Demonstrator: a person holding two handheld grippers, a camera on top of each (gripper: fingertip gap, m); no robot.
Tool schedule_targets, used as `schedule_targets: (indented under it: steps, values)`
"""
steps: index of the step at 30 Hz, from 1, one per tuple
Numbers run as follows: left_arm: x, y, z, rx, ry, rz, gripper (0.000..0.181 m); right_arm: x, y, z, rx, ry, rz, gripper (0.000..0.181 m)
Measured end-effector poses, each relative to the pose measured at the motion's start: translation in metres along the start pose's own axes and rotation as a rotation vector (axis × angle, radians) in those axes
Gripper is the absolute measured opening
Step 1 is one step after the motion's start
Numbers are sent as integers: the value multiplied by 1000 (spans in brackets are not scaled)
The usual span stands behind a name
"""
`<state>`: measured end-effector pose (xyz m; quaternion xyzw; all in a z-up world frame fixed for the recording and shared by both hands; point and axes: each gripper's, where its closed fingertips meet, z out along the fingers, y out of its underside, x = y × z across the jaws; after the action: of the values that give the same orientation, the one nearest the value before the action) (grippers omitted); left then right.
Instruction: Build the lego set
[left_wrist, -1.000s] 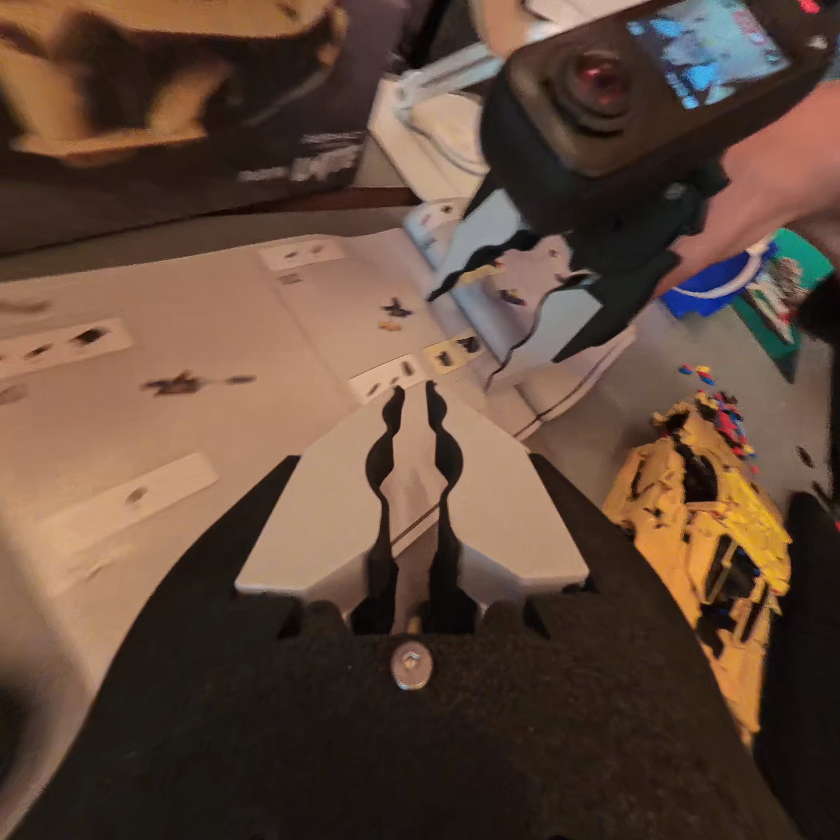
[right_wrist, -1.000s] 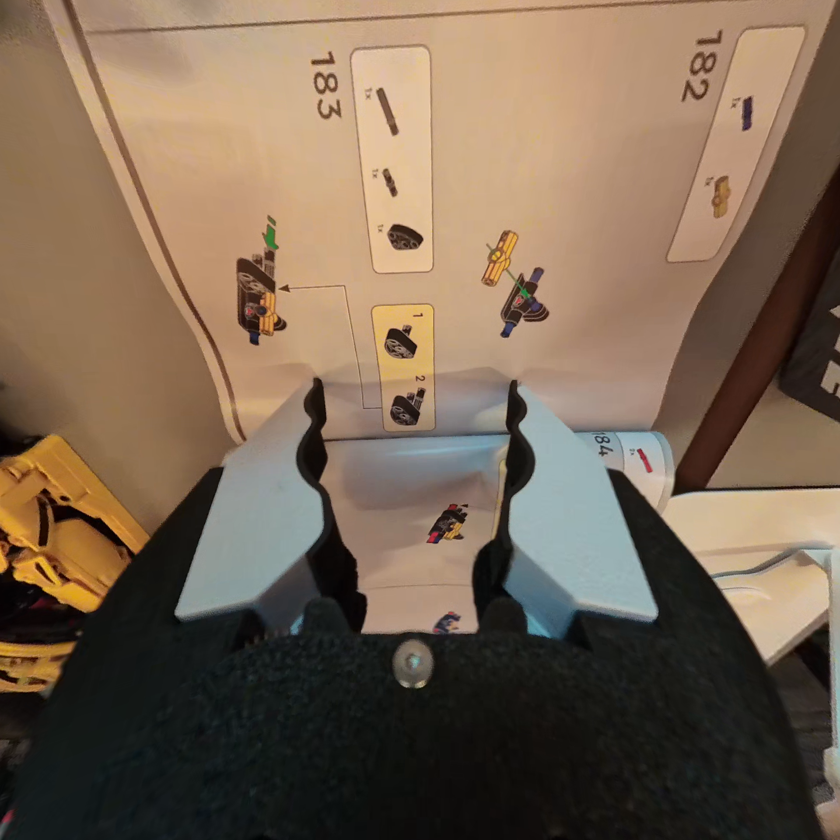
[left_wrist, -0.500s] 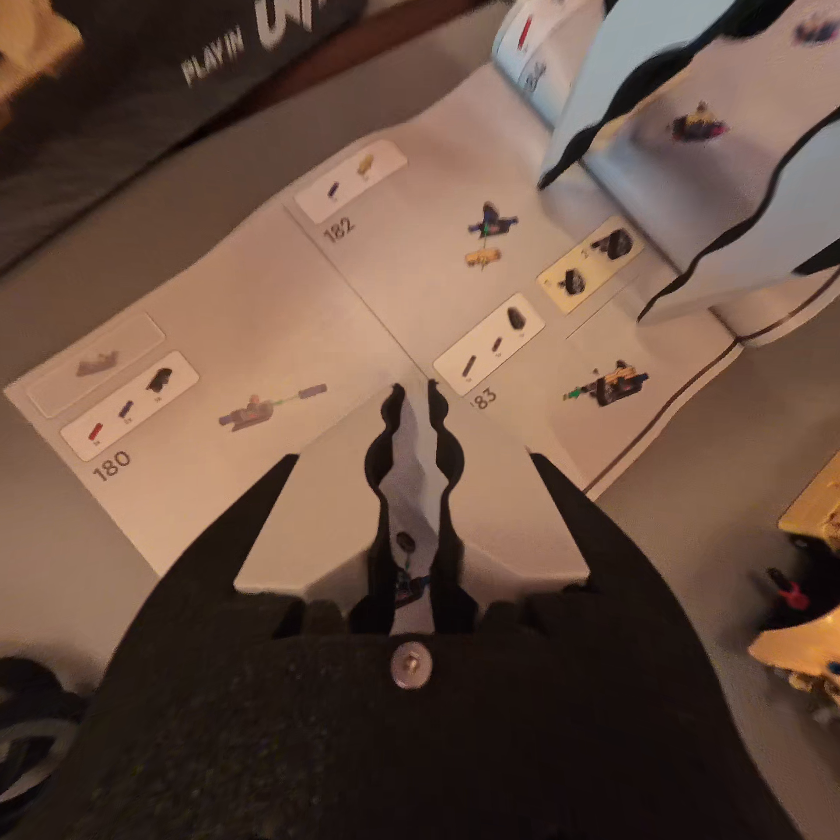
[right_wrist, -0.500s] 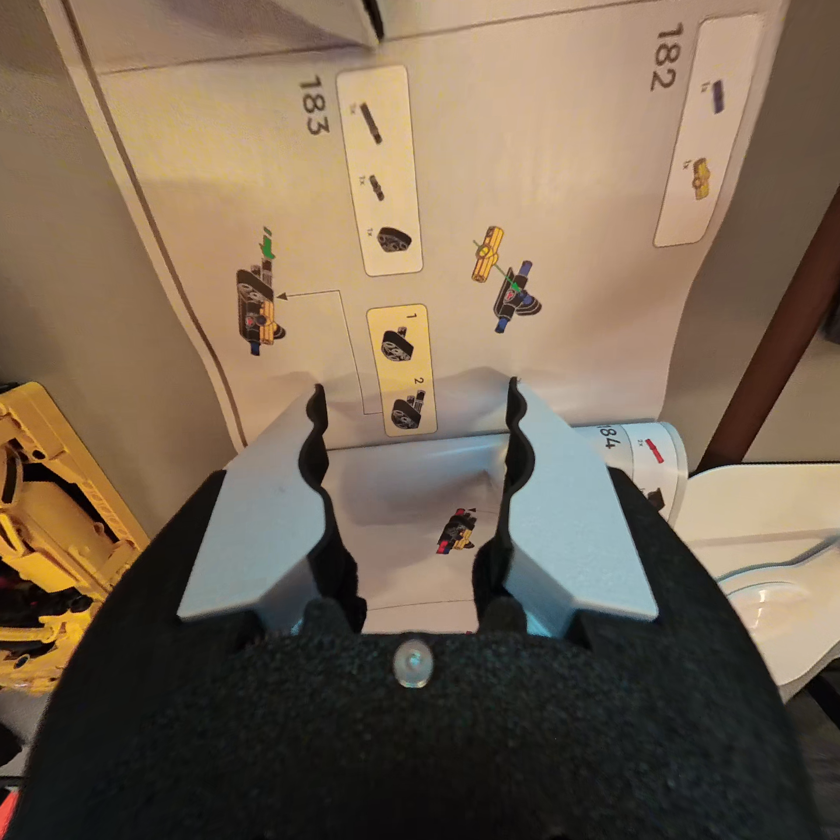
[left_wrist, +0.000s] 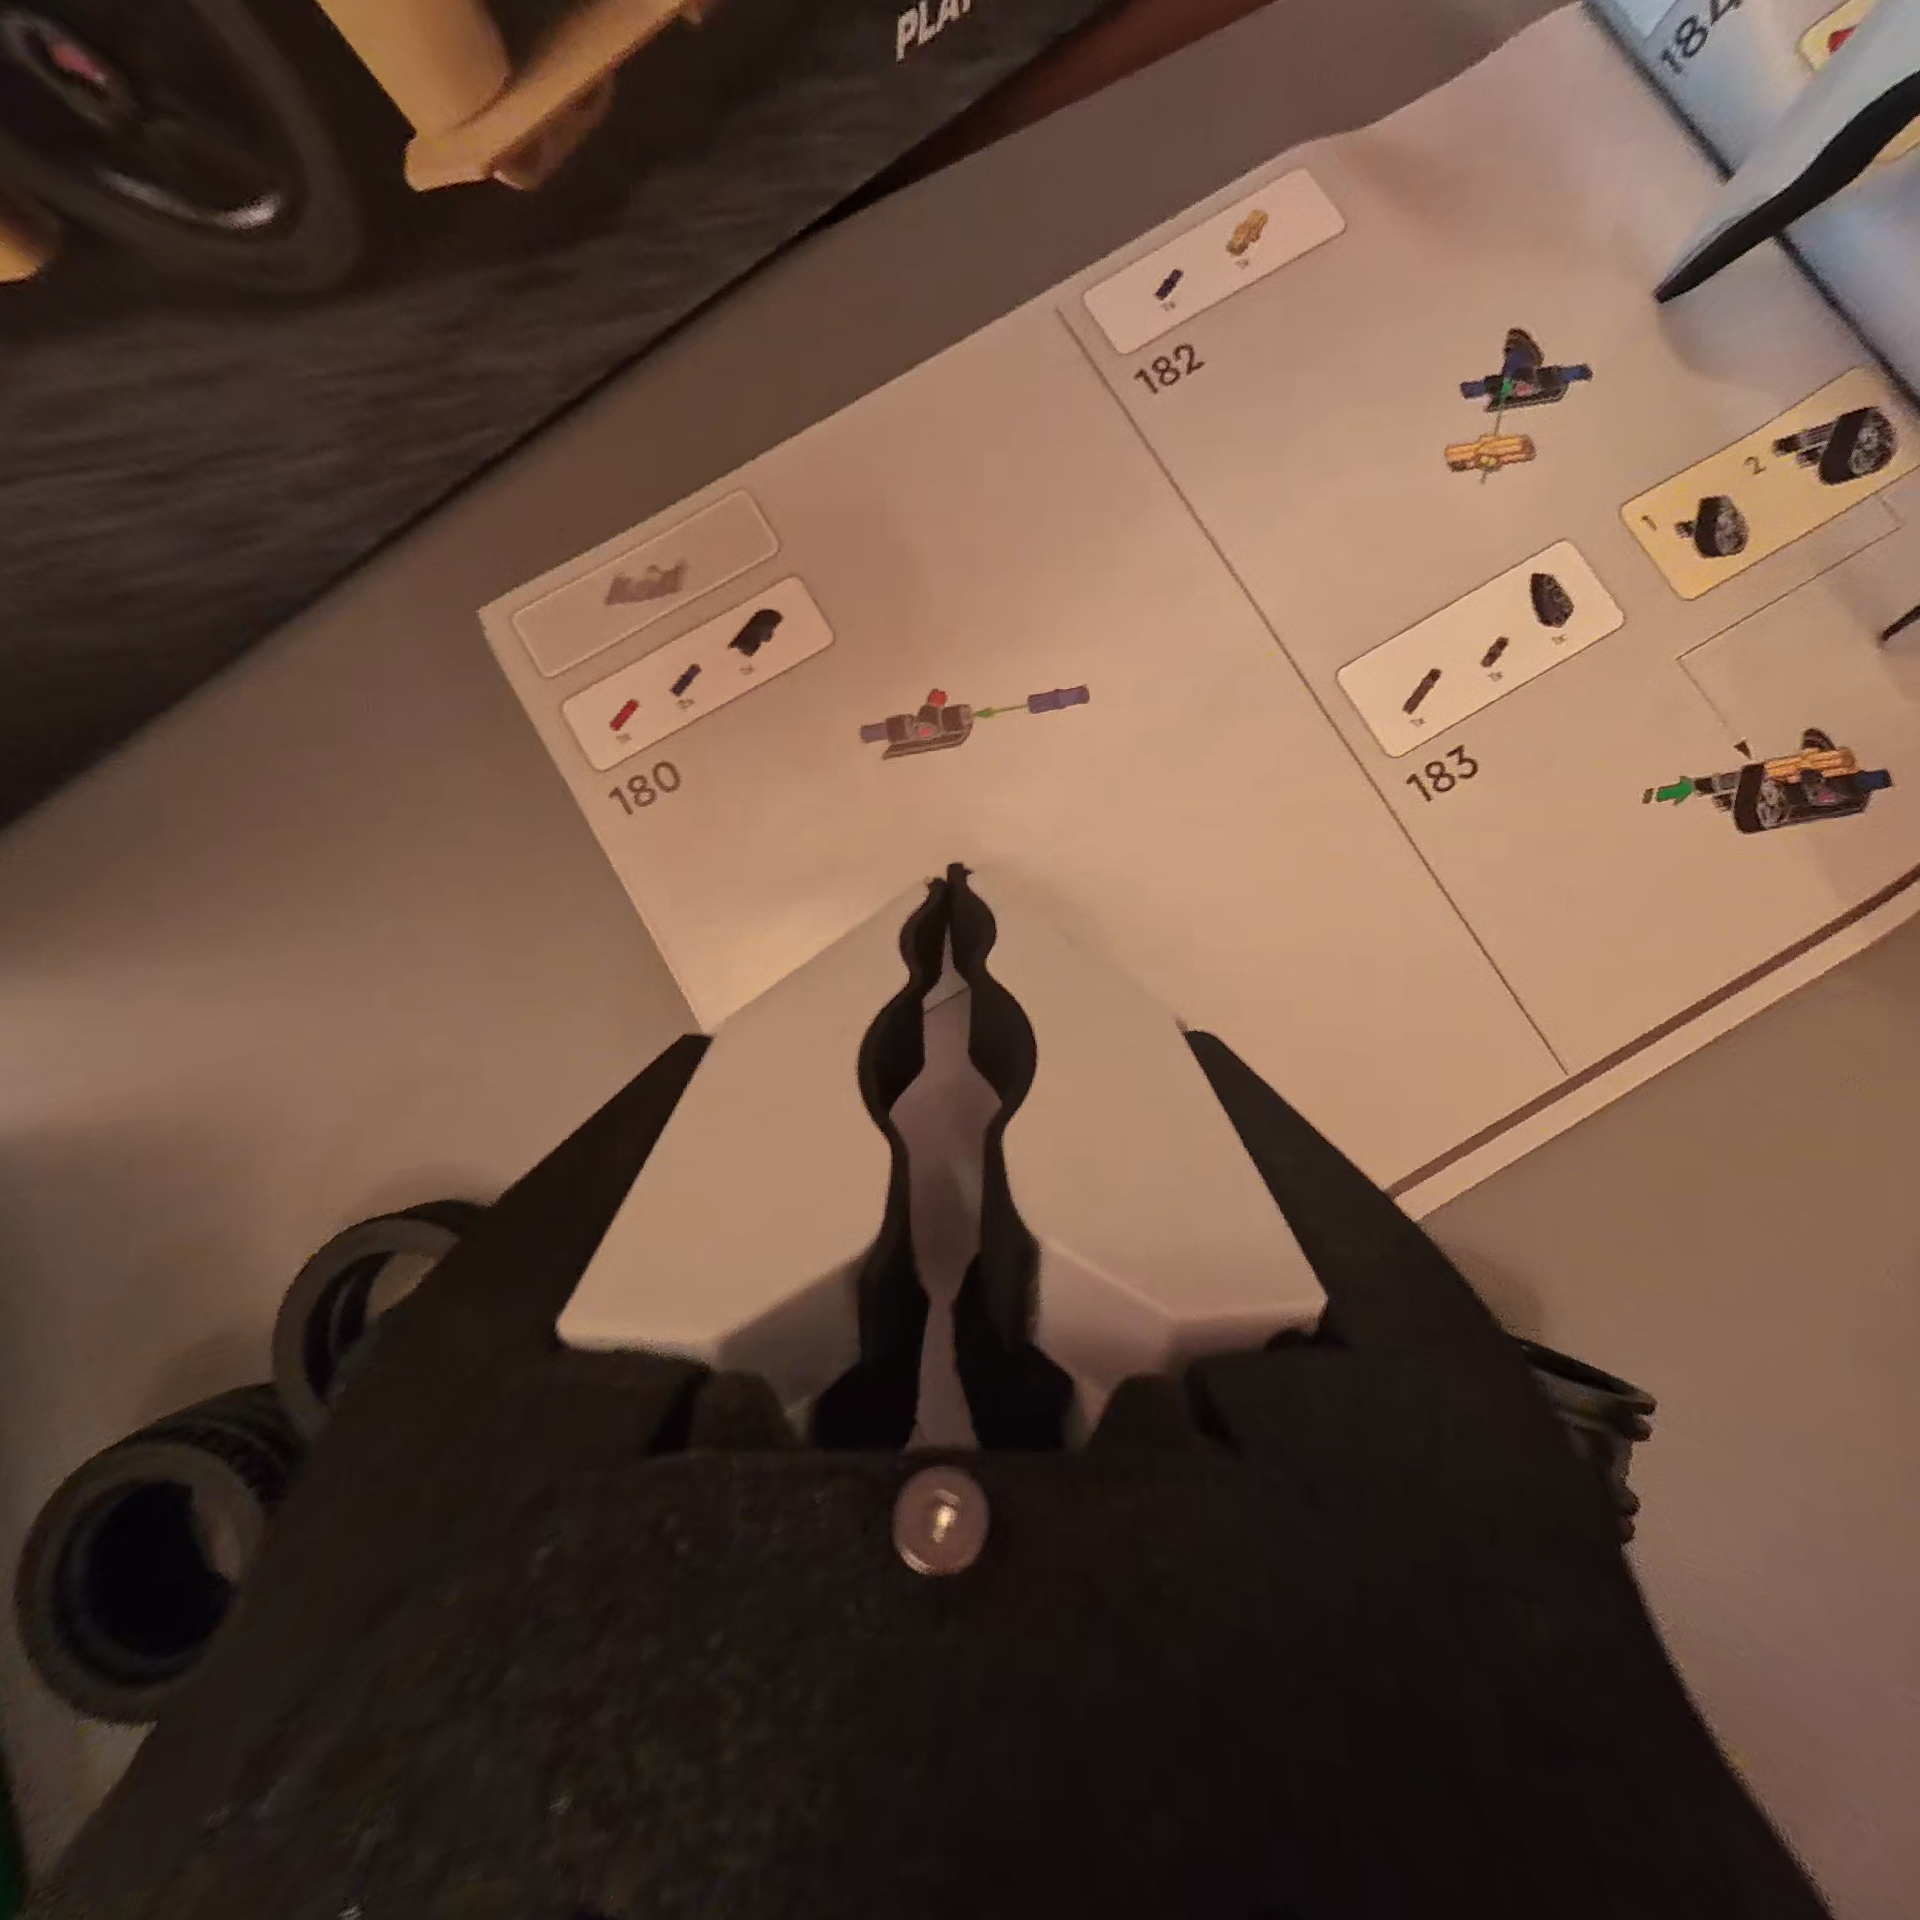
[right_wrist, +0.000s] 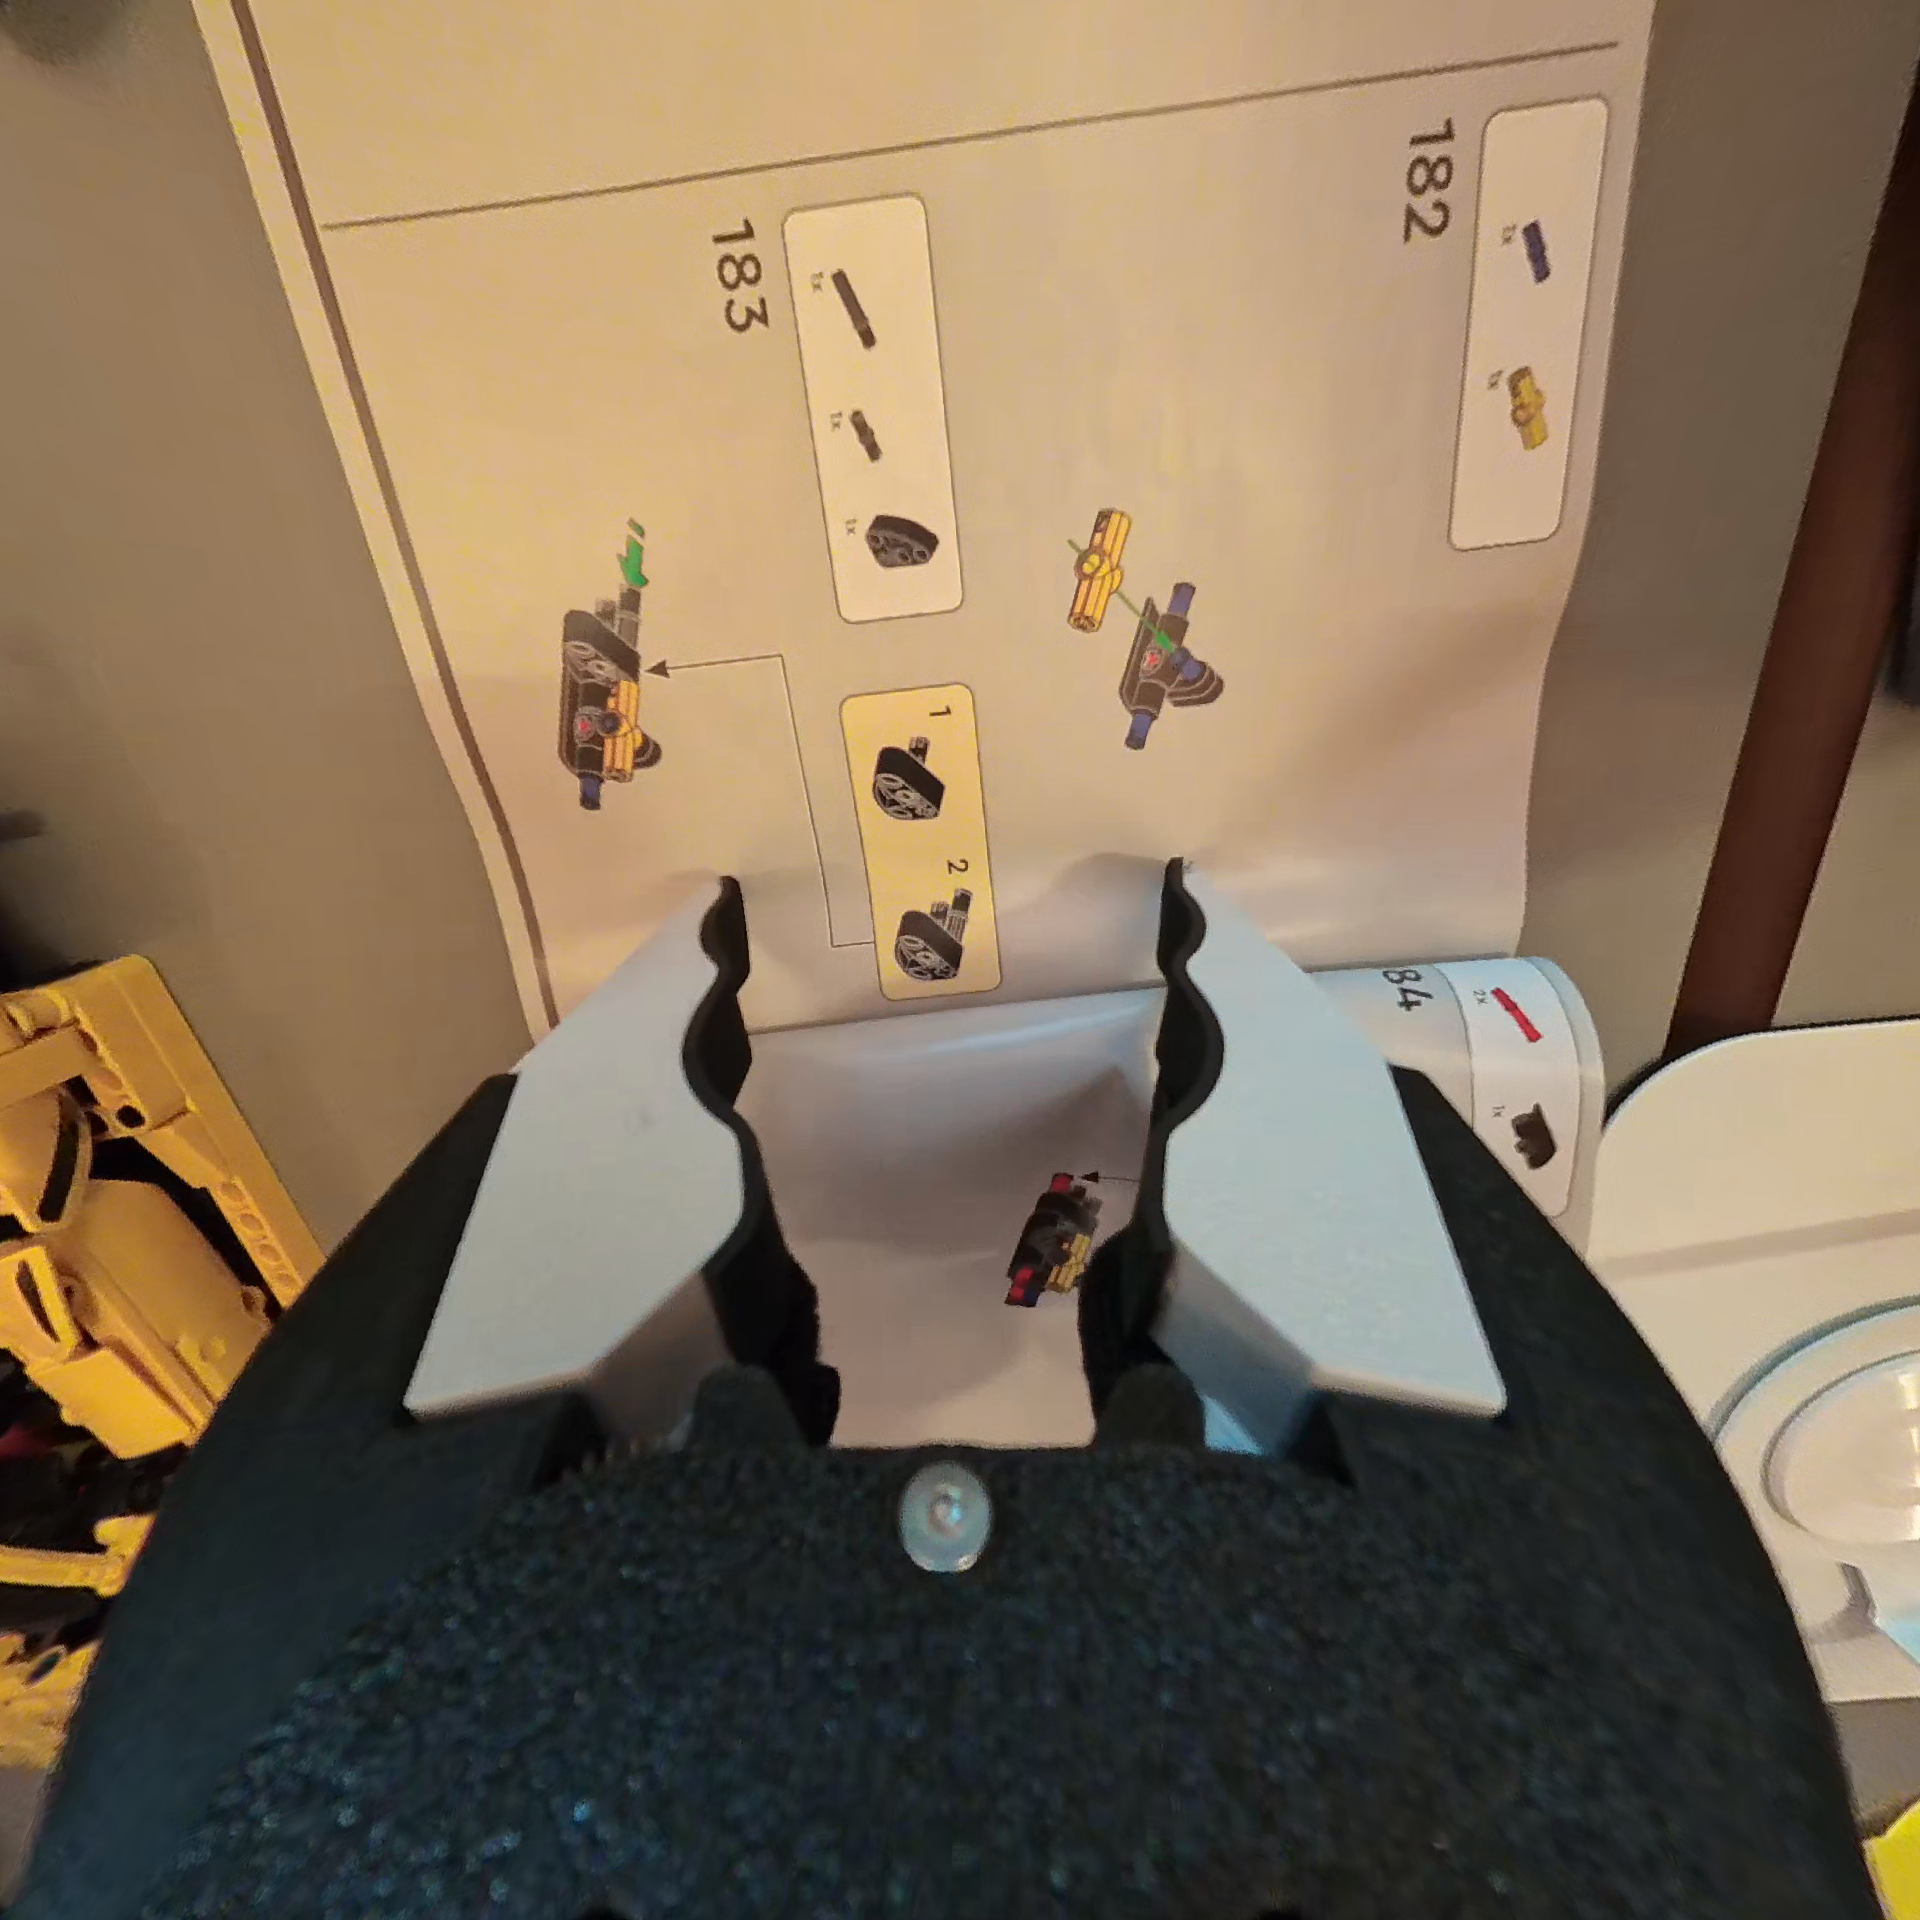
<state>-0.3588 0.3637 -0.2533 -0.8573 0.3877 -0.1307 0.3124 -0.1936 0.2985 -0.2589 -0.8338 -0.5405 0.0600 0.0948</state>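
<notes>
The open instruction booklet (left_wrist: 1039, 582) lies flat on the grey table. My left gripper (left_wrist: 951, 883) is shut, its tips touching over the near edge of the left page, with nothing visible between them. My right gripper (right_wrist: 951, 883) is open and empty, hovering over the right page of the booklet (right_wrist: 1195, 364). One of its fingers shows at the top right of the left wrist view (left_wrist: 1766, 208). The partly built yellow lego model (right_wrist: 104, 1195) lies left of the right gripper.
Black rubber tyres (left_wrist: 135, 1590) lie at the lower left of the left gripper. The dark set box (left_wrist: 364, 312) stands behind the booklet. A white tray (right_wrist: 1766, 1195) with a clear dish sits right of the right gripper, beside a dark brown strip (right_wrist: 1818, 520). About 20 centimeters separates my left fingertips from my right.
My left gripper has swung left and back over the booklet's left page and its narrow gap has closed. The tyres came into view. My right gripper stayed open and barely moved.
</notes>
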Motion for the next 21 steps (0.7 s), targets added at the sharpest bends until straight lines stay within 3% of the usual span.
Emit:
schedule_targets:
  steps: [4,7,9,12,15,18,21]
  values:
    - [-9,2,-2,-9,-30,-44,0,0,-1,0,7,3,5,78]
    - [-49,10,-19,-33,-225,-74,0,0,-3,-1,29,24,4,78]
    - [-66,1,-38,63,-273,-113,1,3,-7,-8,53,64,28,81]
    - [-72,-12,-61,194,-215,-152,17,10,-26,-49,245,203,81,81]
    - [-72,-15,-77,278,-135,-186,28,-22,-37,-104,512,215,225,75]
    - [-64,-25,-90,393,0,-280,32,-72,1,-136,644,208,374,79]
    - [-54,-38,-94,505,65,-269,32,-93,107,-155,626,461,571,68]
